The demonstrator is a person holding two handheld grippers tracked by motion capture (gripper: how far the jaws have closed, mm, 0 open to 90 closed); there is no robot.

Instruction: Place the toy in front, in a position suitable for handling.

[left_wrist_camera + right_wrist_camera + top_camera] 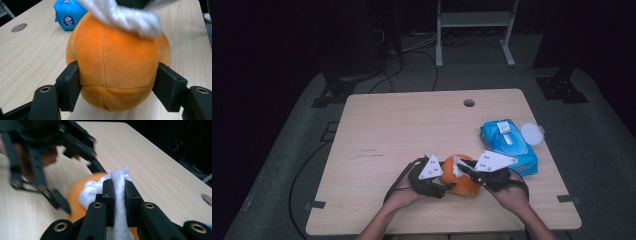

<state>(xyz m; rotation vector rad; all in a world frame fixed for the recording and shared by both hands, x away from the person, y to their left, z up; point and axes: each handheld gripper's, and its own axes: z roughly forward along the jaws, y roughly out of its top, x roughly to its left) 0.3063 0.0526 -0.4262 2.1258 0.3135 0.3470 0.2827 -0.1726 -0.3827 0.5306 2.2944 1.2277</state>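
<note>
A: Left to right, quick. Left gripper [447, 187] first?

B: We see its jaws set about half wide, one pad on each flank of the orange plush ball [117, 60], pressing in; the pile dents a little at the pads. So it's holding the ball.

A: Where's the ball?

B: On the bench [402, 125], near the front edge, about midway along it, between the two hands.

A: Right gripper [462, 170]?

B: Jaws nearly together, pinched on a white wipe [117, 195]. The wipe lies on top of the ball, touching it. We'd call the step wiping the ball's top while the left steadies it.

A: Handling?

B: We judge the ball soft, light, stuffed, with a seam down the middle. It squashes, won't slip much and won't break. Best hold is the widest part, low on the sides, as now; a grip higher up would likely squeeze it out. The wipe is limp and thin, so pinch a bunched fold.

A: Anything further right?

B: Blue wipes pack [508, 145] near the right edge, flap open, and a white round lid [532, 133] just beside it.
</note>
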